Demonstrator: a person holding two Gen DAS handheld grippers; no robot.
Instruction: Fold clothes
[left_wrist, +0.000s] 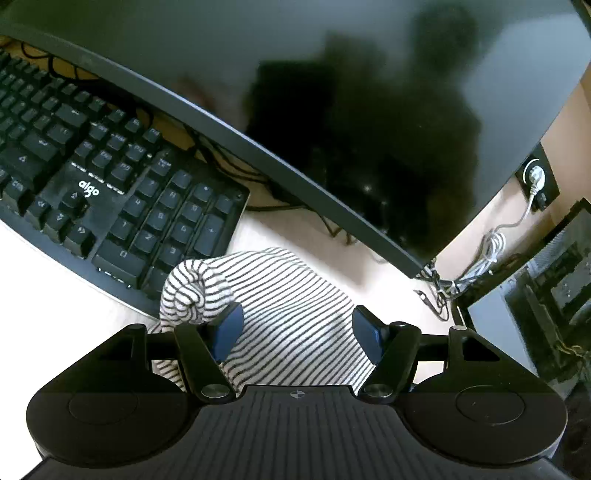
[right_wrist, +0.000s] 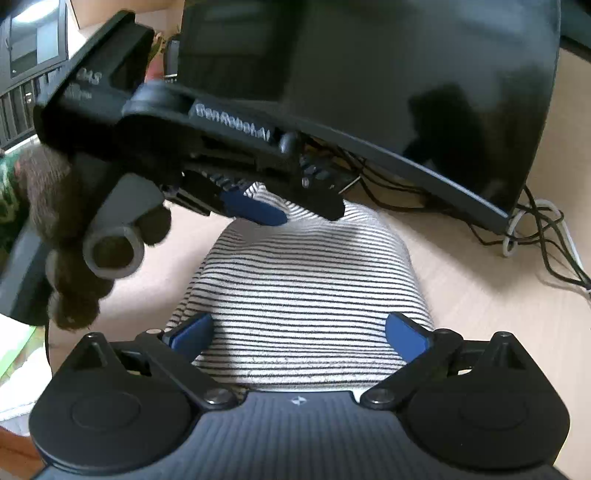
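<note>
A white garment with thin black stripes (right_wrist: 306, 291) lies folded in a compact bundle on the light wooden desk. In the left wrist view the garment (left_wrist: 288, 321) has a rolled lump at its left end, against the left pad. My left gripper (left_wrist: 295, 328) is open, its blue pads straddling the cloth. My right gripper (right_wrist: 299, 339) is open just above the near end of the bundle. The left gripper also shows in the right wrist view (right_wrist: 255, 210), held by a gloved hand over the far end of the garment.
A black keyboard (left_wrist: 92, 184) lies left of the garment. A large dark monitor (left_wrist: 332, 110) stands right behind it, also in the right wrist view (right_wrist: 406, 74). Tangled cables (right_wrist: 535, 229) and a wall socket (left_wrist: 535, 177) sit at the right.
</note>
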